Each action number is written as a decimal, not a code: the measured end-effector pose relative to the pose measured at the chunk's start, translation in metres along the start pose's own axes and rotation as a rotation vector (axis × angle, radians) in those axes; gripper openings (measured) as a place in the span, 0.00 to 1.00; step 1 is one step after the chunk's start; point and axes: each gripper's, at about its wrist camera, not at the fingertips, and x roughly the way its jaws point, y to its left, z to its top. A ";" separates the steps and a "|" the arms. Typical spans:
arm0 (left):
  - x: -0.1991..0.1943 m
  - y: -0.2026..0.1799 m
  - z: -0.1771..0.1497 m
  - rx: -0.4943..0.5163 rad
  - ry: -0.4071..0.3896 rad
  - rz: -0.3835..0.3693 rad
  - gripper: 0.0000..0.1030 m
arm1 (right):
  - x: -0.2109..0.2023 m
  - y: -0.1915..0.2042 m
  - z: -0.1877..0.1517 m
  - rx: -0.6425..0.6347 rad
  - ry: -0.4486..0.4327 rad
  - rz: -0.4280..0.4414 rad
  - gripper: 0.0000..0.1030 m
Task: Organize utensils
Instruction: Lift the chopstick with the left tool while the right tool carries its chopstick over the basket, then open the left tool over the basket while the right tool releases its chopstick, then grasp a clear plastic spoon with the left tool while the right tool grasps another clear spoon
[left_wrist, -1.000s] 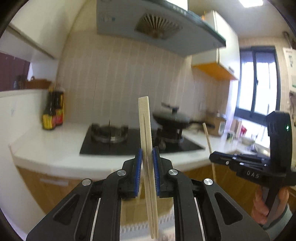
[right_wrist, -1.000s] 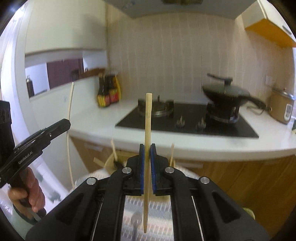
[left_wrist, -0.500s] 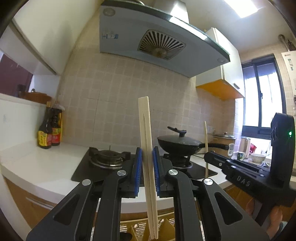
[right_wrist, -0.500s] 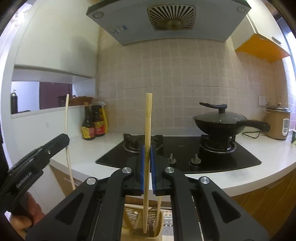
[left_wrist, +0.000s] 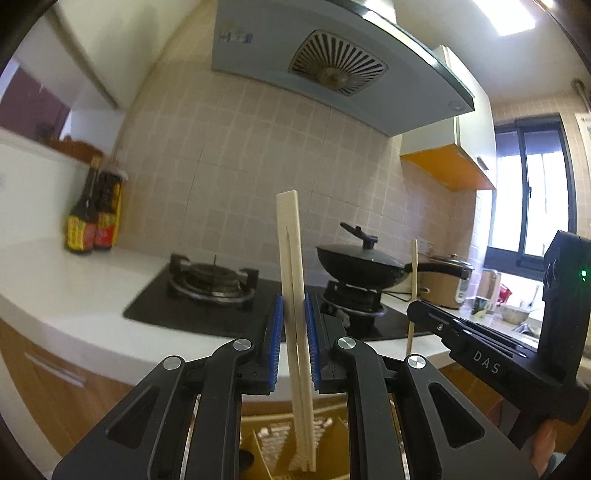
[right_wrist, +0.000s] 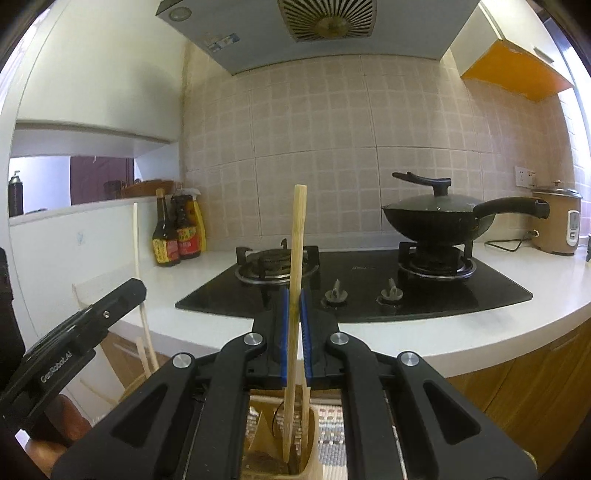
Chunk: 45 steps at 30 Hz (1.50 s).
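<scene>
Wooden utensil holder (right_wrist: 308, 439) at 6 o'clock mostly hidden behind claw arms in both views; compartments hard to make out. Left claw (left_wrist: 294, 343) clenched on joined chopstick pair (left_wrist: 290, 258), upright, lower tips down in holder (left_wrist: 332, 443). Right claw (right_wrist: 294, 332) clenched on single chopstick (right_wrist: 297, 240), upright, slightly tilted, tip inside holder. Wok (right_wrist: 437, 218) on stove at 2 o'clock; sauce bottles (right_wrist: 177, 232) on bench (right_wrist: 480, 314) at 9 o'clock.
</scene>
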 end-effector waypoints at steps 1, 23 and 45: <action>-0.001 0.001 -0.002 -0.006 0.006 -0.005 0.11 | -0.001 0.000 -0.001 0.001 0.006 0.005 0.05; -0.102 -0.005 0.008 -0.028 0.198 -0.107 0.53 | -0.083 0.027 -0.029 0.009 0.368 0.023 0.30; -0.104 0.028 -0.146 -0.057 0.887 -0.031 0.51 | -0.016 0.054 -0.178 0.069 1.059 0.118 0.30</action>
